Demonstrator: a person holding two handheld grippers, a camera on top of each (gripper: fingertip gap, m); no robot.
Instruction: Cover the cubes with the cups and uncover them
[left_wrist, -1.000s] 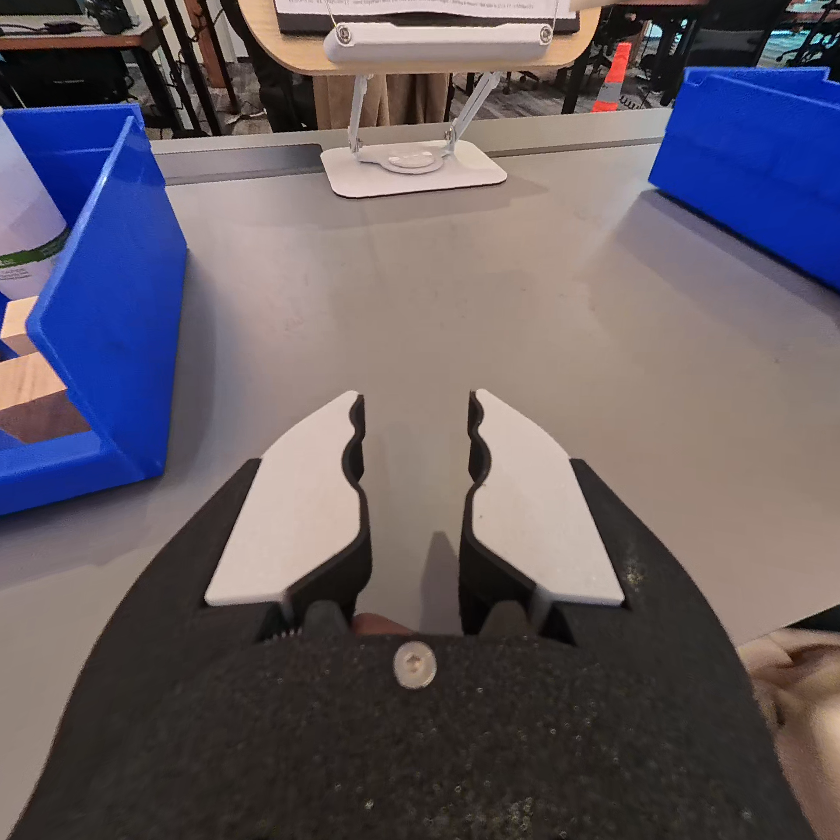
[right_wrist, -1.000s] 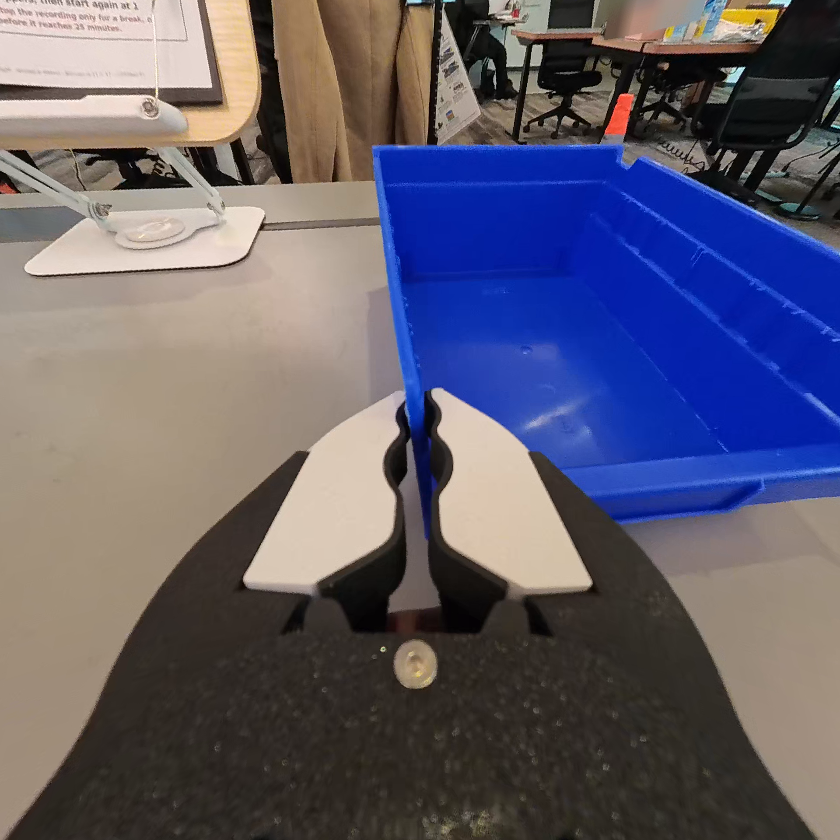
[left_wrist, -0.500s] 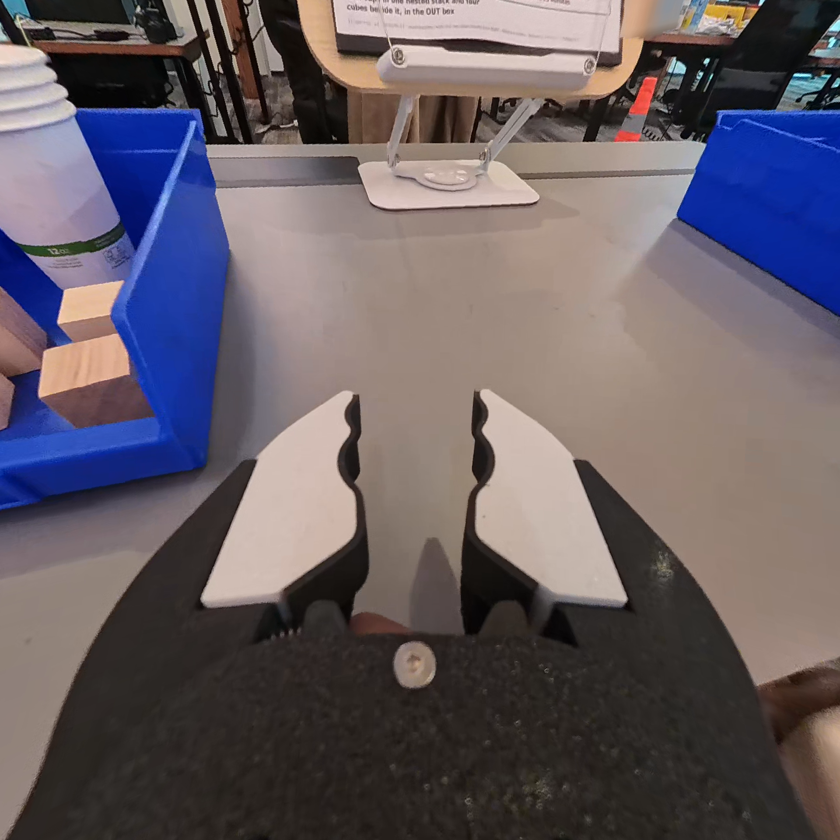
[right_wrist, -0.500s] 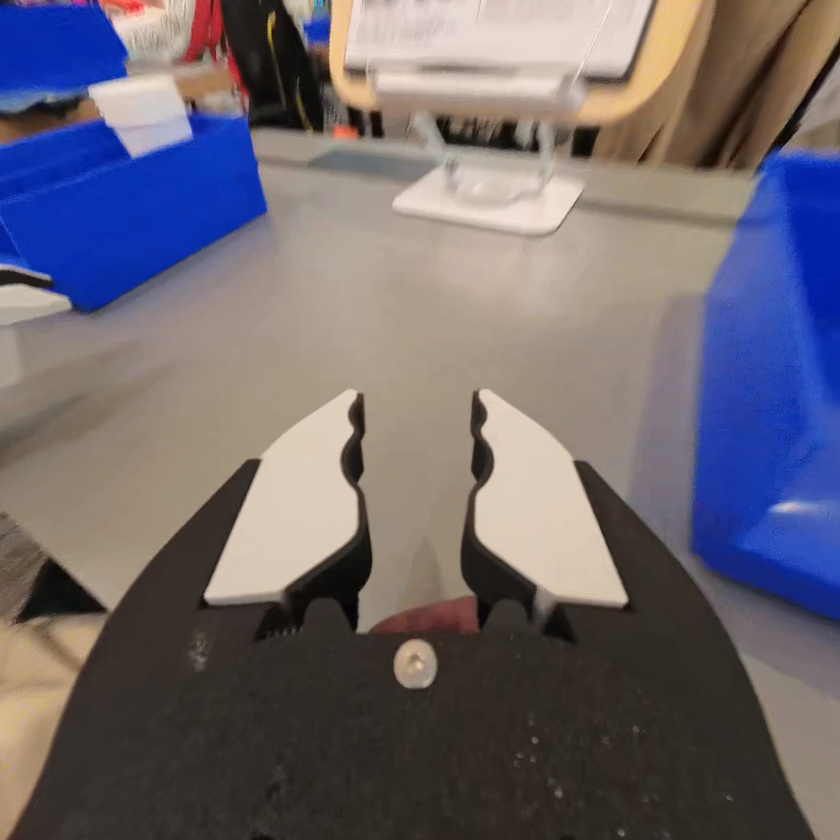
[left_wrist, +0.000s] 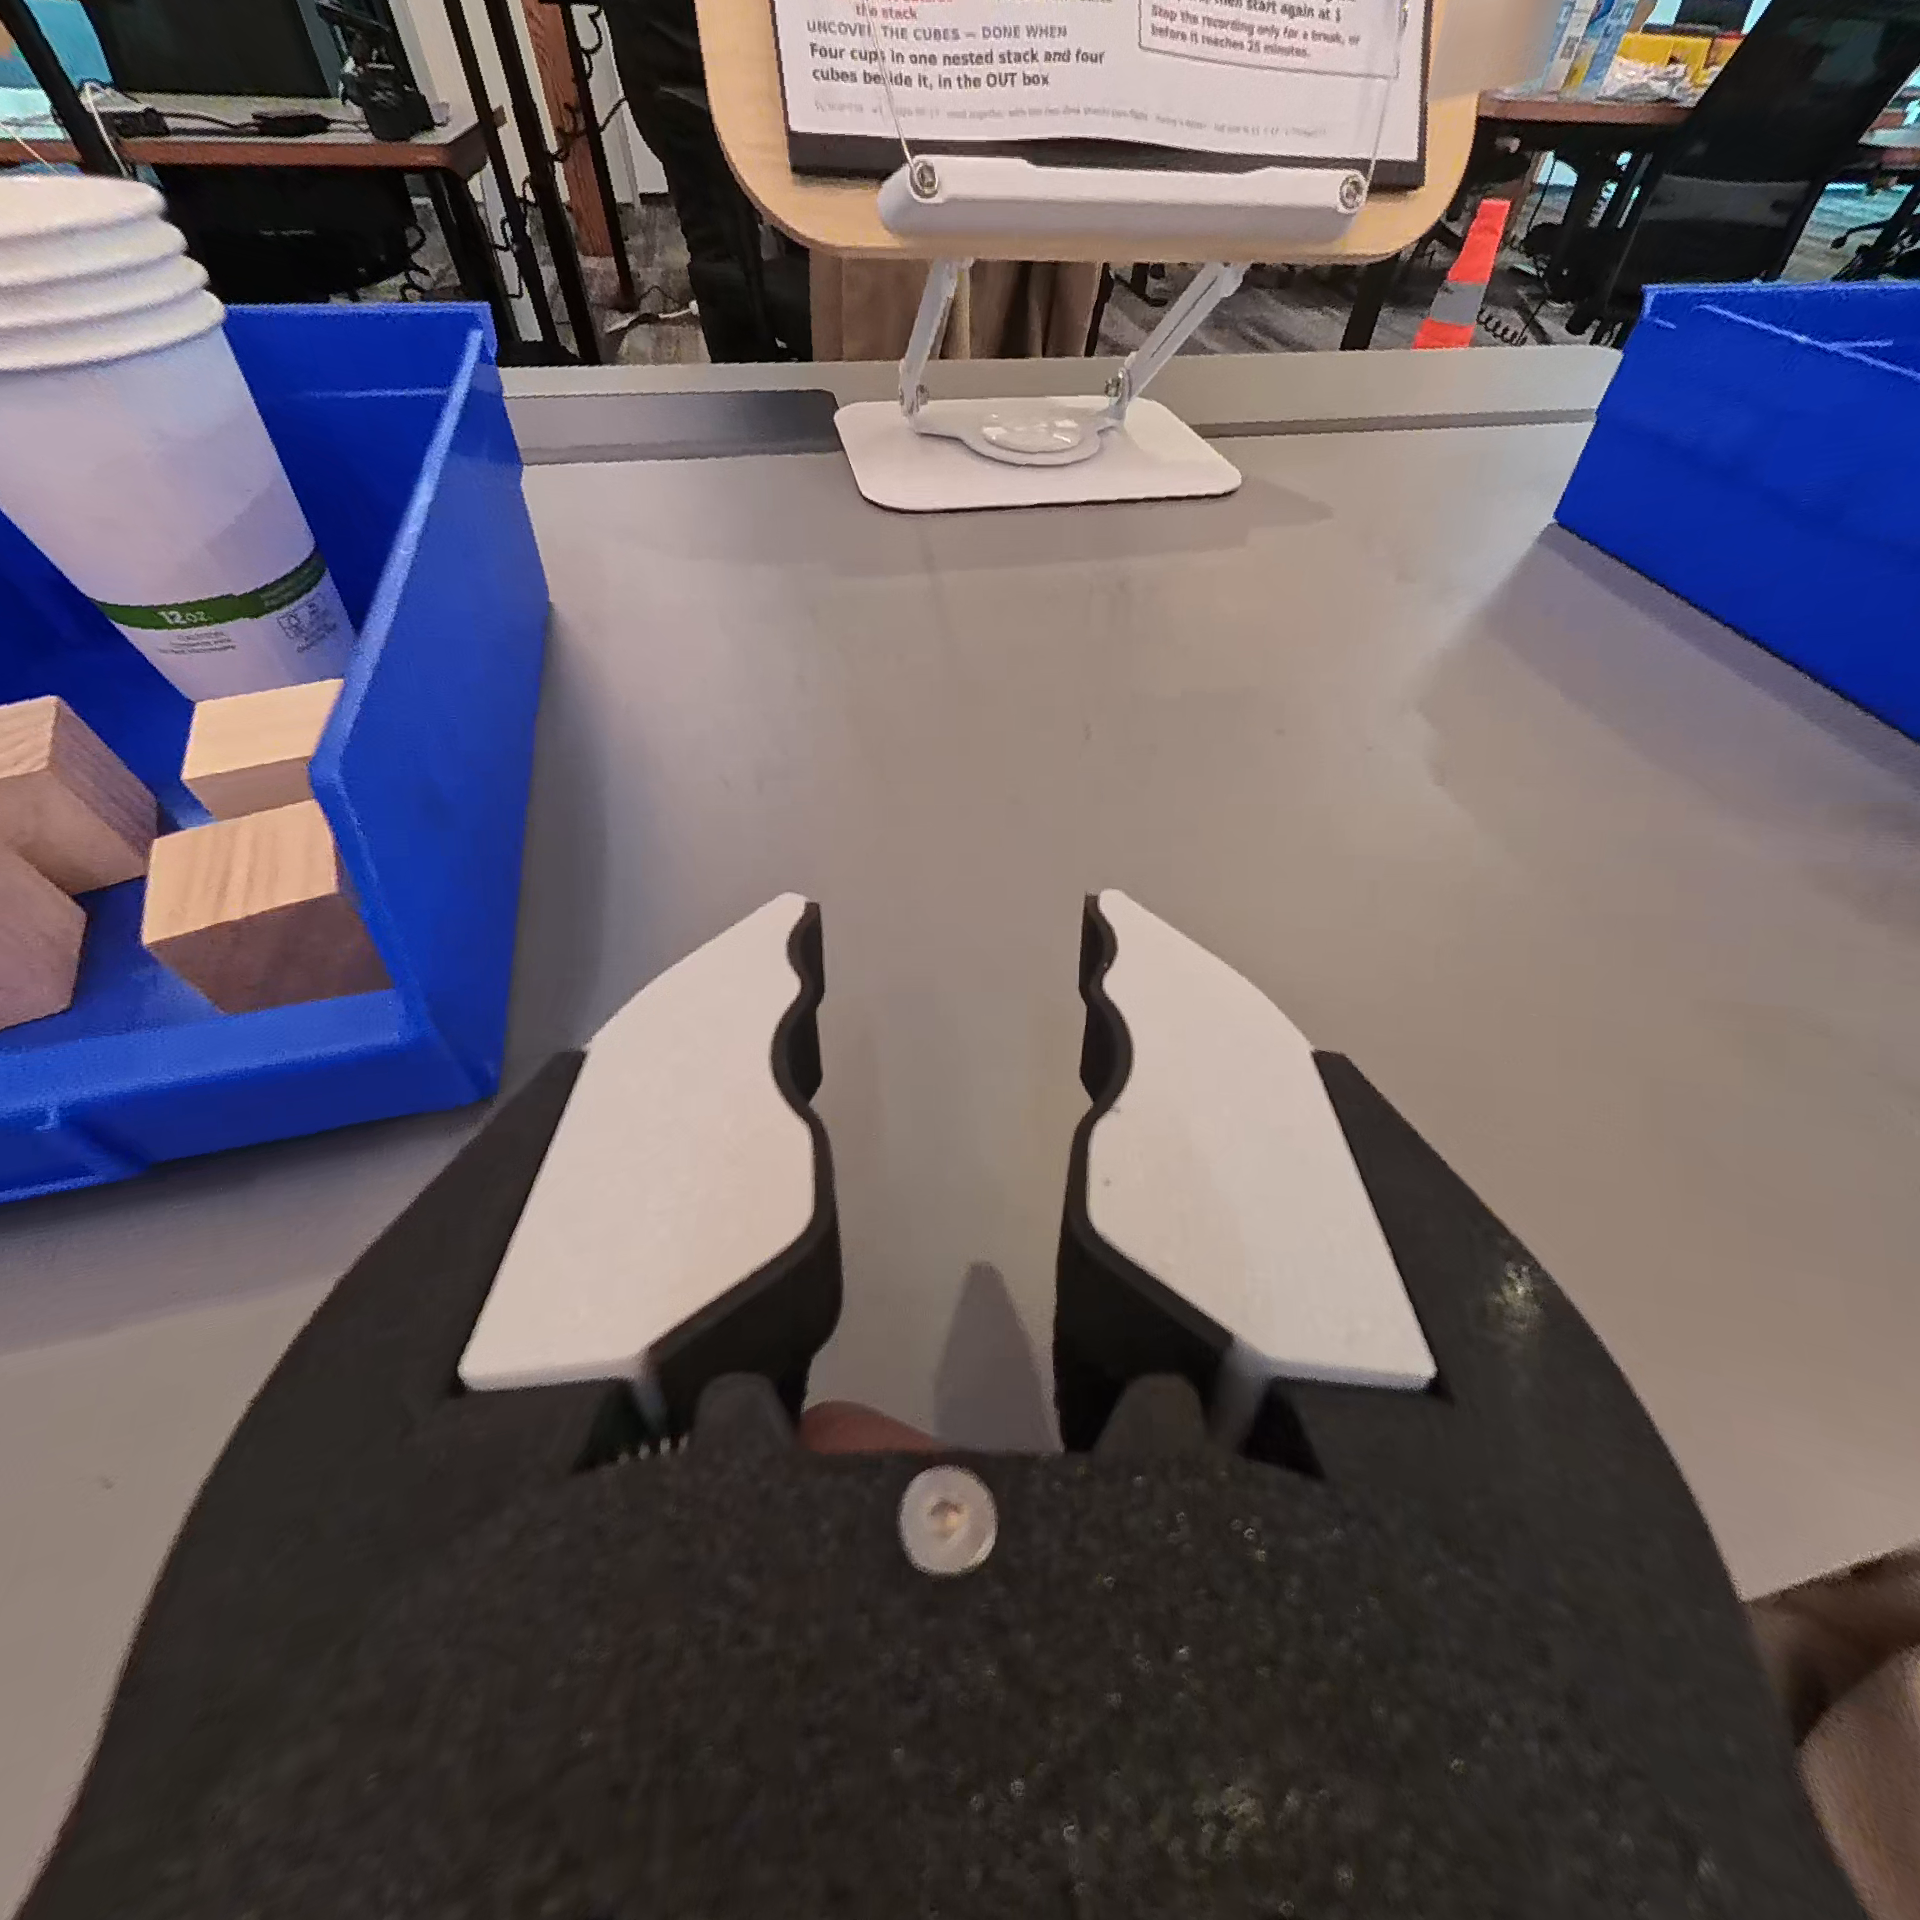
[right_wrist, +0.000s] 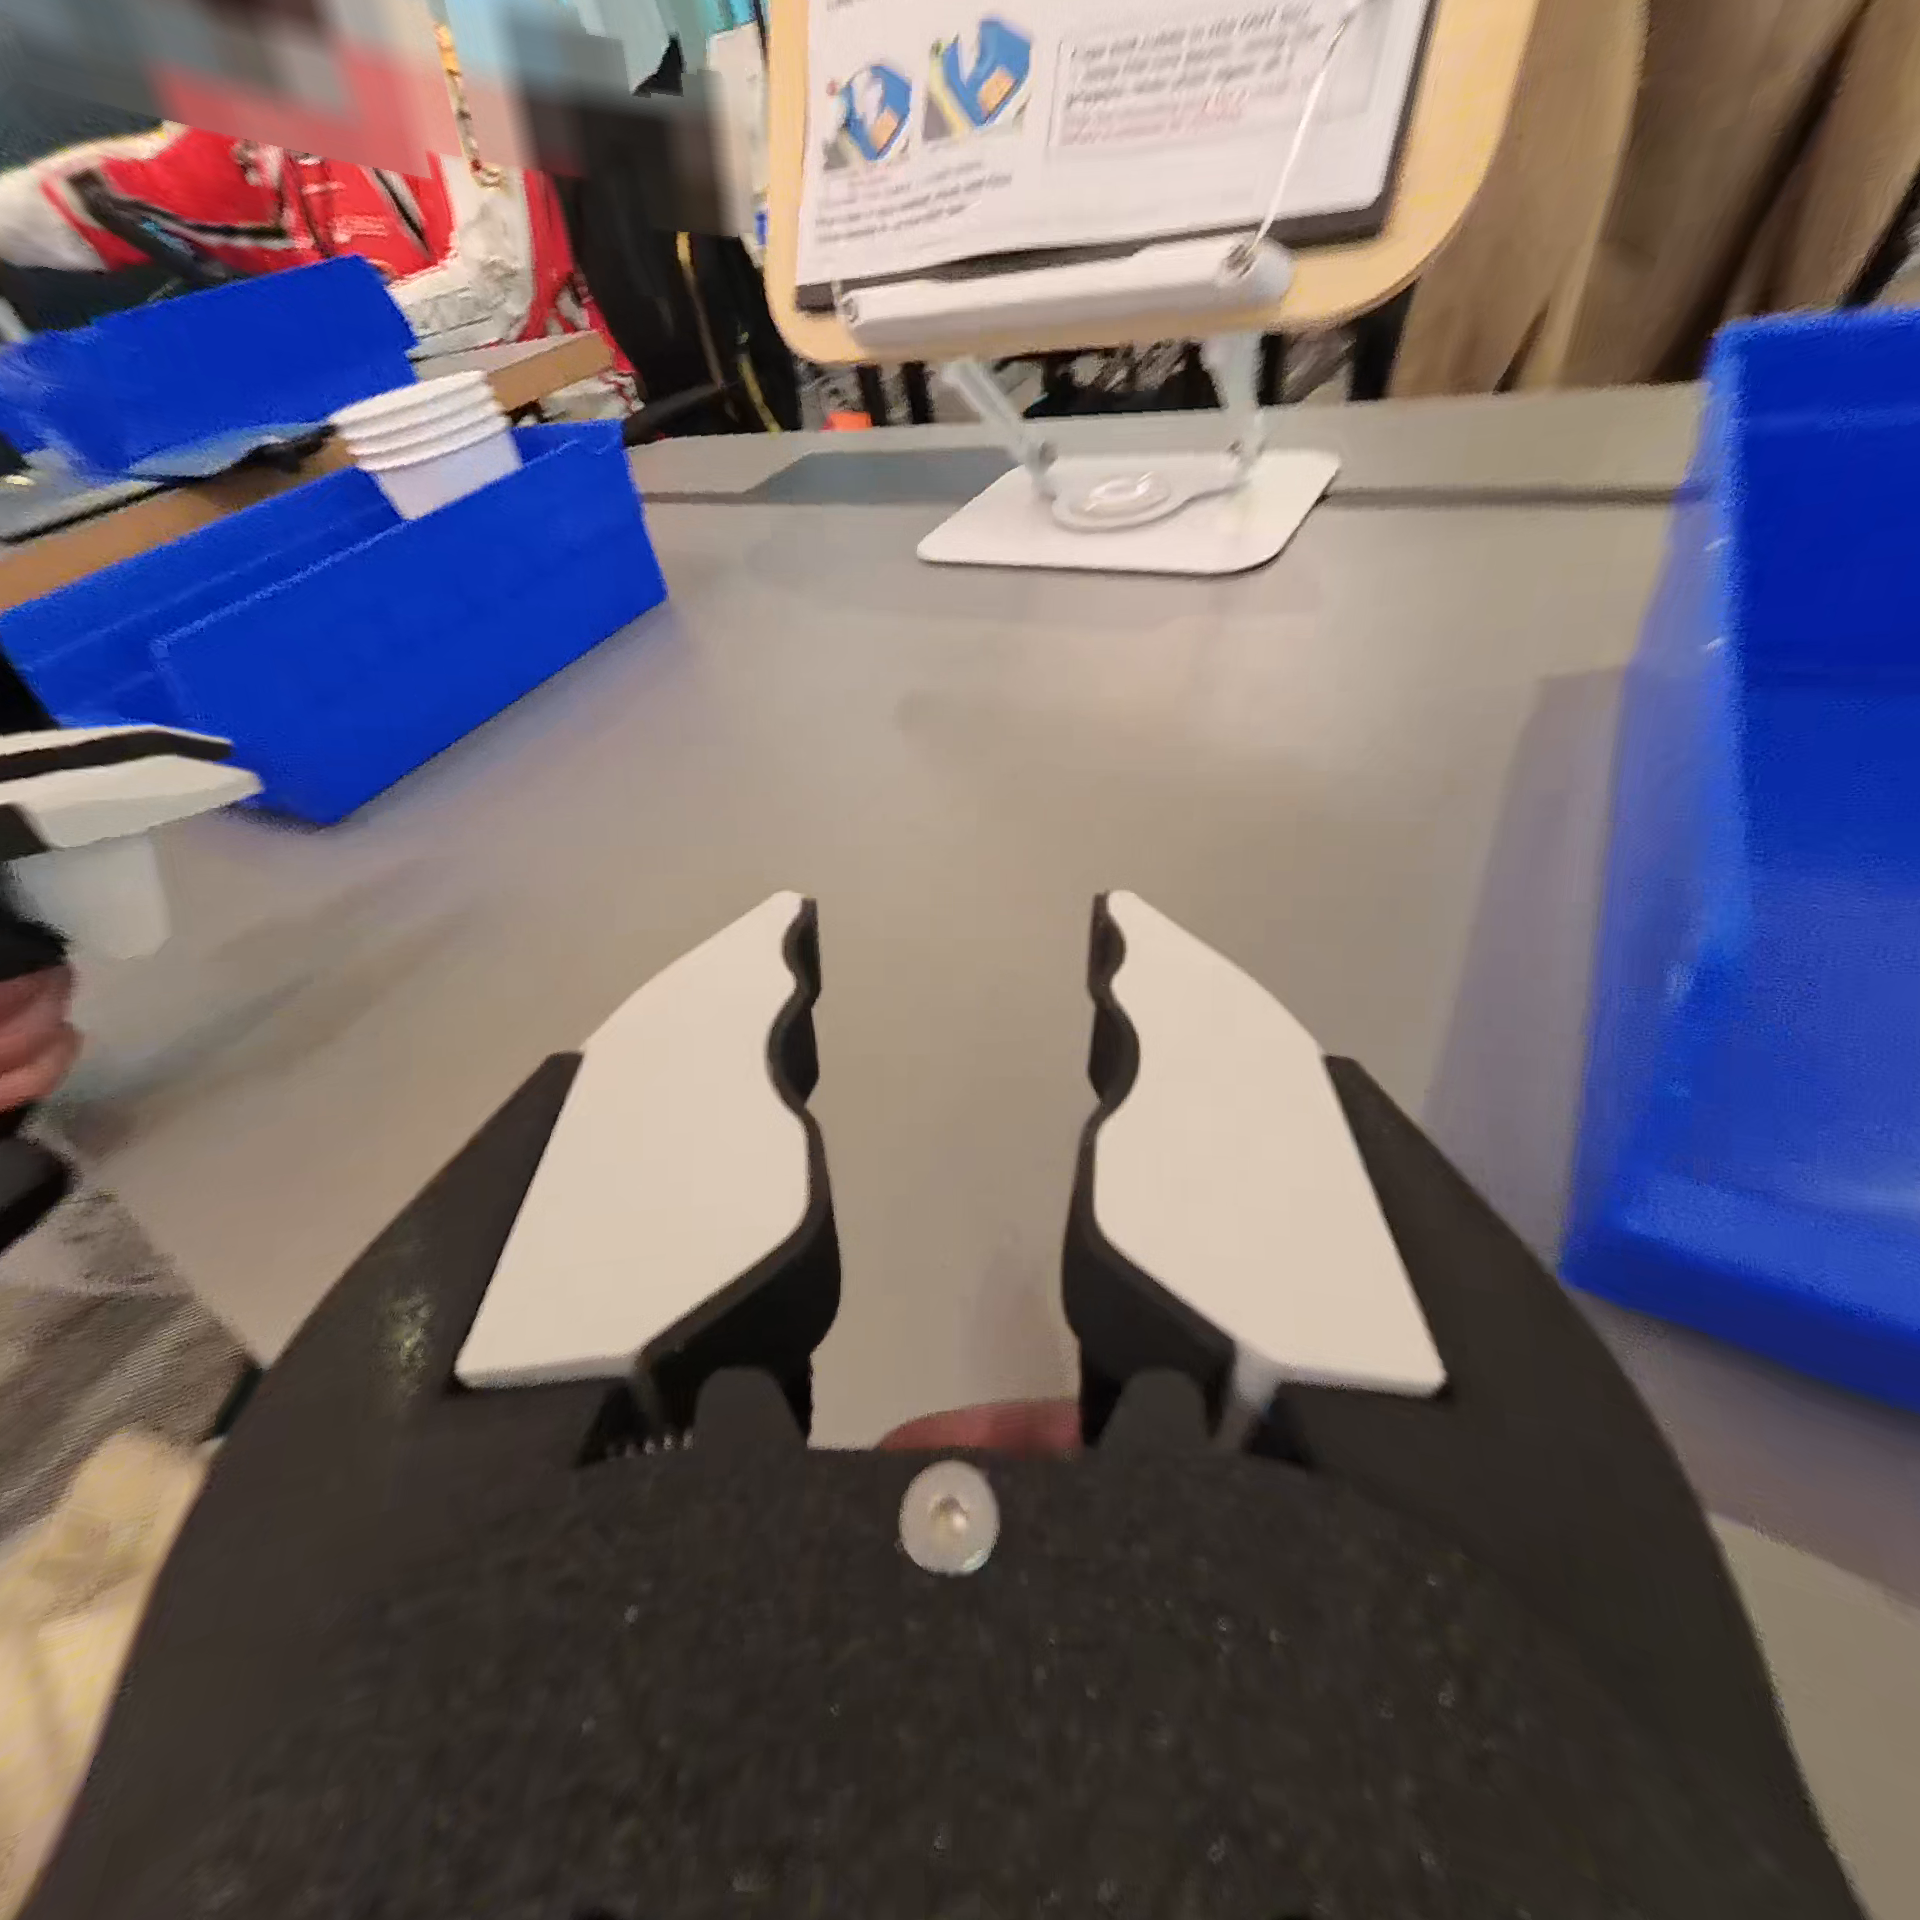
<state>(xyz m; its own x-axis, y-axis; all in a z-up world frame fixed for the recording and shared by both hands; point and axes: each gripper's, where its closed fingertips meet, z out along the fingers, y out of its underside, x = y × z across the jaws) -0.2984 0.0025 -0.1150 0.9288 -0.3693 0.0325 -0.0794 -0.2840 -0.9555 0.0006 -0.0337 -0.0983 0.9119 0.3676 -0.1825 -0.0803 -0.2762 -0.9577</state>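
Observation:
A nested stack of white paper cups (left_wrist: 135, 447) stands in the blue bin (left_wrist: 436, 665) at the left, with several wooden cubes (left_wrist: 249, 904) lying in front of it. My left gripper (left_wrist: 951, 925) is open and empty over the grey table (left_wrist: 1039, 727), to the right of that bin. My right gripper (right_wrist: 951, 925) is open and empty over the table's middle. The right wrist view shows the cup stack (right_wrist: 431, 442) in the bin (right_wrist: 343, 644) far left, and the left gripper's fingers (right_wrist: 114, 795) at the left edge.
A second blue bin (left_wrist: 1766, 478) stands at the right; it also shows in the right wrist view (right_wrist: 1787, 831). A white stand (left_wrist: 1049, 447) holding a board with a printed sheet is at the table's back middle. A person's sleeve (right_wrist: 62, 1507) is at the lower left.
My right gripper let go of the right bin's wall, opened and swung left toward the table's middle. My left view shifted so more of the left bin, cups and cubes show.

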